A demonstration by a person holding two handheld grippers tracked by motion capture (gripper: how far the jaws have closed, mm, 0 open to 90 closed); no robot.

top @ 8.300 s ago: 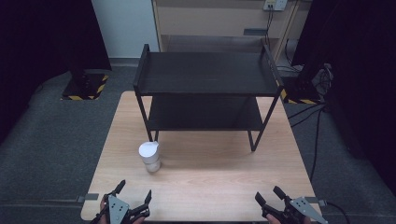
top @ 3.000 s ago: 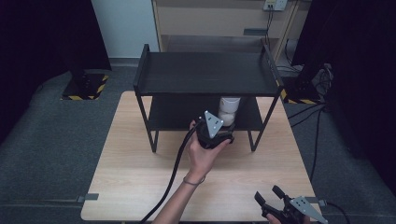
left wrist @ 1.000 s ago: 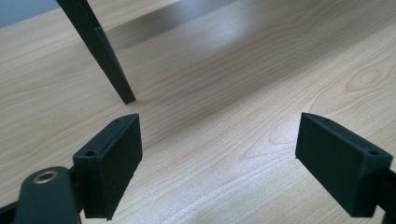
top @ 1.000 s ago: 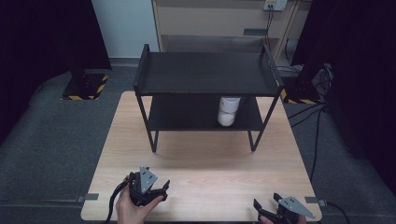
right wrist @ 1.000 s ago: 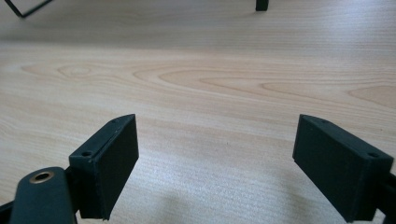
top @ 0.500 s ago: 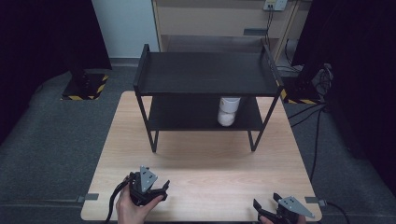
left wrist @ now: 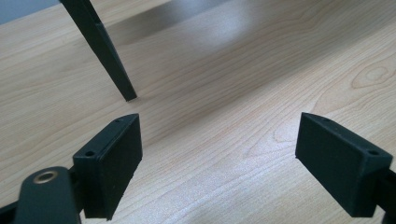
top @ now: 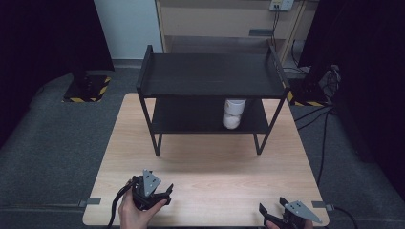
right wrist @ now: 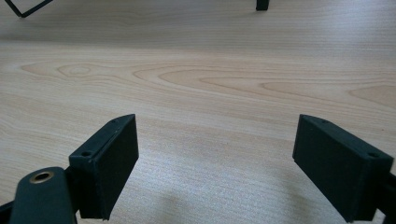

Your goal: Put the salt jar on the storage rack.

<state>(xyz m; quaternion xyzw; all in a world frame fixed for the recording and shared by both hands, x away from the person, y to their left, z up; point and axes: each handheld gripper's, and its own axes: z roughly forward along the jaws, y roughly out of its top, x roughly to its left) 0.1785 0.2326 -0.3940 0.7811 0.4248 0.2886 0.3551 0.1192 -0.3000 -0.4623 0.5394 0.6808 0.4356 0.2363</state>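
Observation:
A white cup (top: 233, 113) stands on the lower shelf of the black two-level rack (top: 210, 76), toward its right side. Near the table's front edge on the left, a hand holds my left gripper (top: 155, 190); it is open, and bare wood lies between its jaws (left wrist: 219, 161). My right gripper (top: 273, 211) rests at the front right corner, also open with nothing between its jaws (right wrist: 217, 163). Both grippers are far from the cup.
The rack stands on the far half of the wooden table (top: 205, 164). One rack leg (left wrist: 105, 56) rises ahead of the left gripper, and a rack foot (right wrist: 262, 4) lies far ahead of the right gripper. Grey carpet surrounds the table.

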